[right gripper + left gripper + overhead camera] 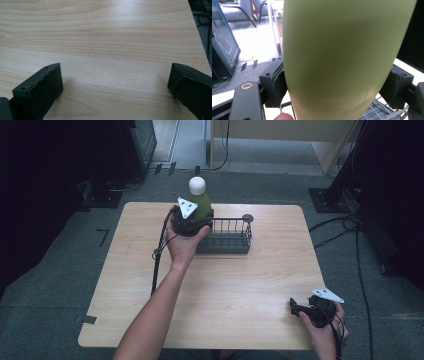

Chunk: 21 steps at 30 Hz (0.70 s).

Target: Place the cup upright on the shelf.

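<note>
A green bottle (201, 202) with a white round cap is held upright at the left end of a dark wire basket (235, 240) on the wooden table (225, 285). My left gripper (192, 222) is shut on the bottle; in the left gripper view both black pads (277, 82) press the bottle's green body (342, 57), with the basket's mesh (374, 112) just below it. My right gripper (296, 308) rests near the table's front right corner, its jaws wide open over bare wood (112, 50) with nothing between them.
A small dark round knob (247, 218) sits at the basket's far right corner. Black stands and cables (350, 220) lie on the floor to the right of the table, and dark equipment (135, 145) stands at the back left.
</note>
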Motion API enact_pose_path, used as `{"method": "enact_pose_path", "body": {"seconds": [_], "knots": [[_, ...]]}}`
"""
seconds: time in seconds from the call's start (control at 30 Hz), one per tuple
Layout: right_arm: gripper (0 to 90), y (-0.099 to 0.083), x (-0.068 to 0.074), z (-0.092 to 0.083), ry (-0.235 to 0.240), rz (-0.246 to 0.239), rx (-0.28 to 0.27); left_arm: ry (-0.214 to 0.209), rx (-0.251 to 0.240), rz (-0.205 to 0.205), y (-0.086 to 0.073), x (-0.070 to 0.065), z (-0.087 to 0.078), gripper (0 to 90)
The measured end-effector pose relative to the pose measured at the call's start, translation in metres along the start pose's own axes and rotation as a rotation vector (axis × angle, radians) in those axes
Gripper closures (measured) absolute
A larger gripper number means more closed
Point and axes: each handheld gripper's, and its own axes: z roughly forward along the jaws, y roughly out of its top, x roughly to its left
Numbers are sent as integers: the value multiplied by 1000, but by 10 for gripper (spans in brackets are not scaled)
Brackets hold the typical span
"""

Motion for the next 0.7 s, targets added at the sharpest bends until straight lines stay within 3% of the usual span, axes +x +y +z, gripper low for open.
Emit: {"method": "enact_pose_path", "body": {"seconds": [0.3, 0.43, 0.6, 0.7], "knots": [[0, 0, 0, 0, 0, 1, 0, 10, 61, 9, -11, 1, 13, 218], [0, 0, 0, 0, -1, 1, 0, 7, 54, 11, -12, 0, 16, 217], [0, 0, 0, 0, -1, 1, 0, -9, 44, -32, -14, 5, 20, 213], [0, 0, 0, 0, 0, 1, 0, -26, 63, -66, -12, 9, 21, 204]]}}
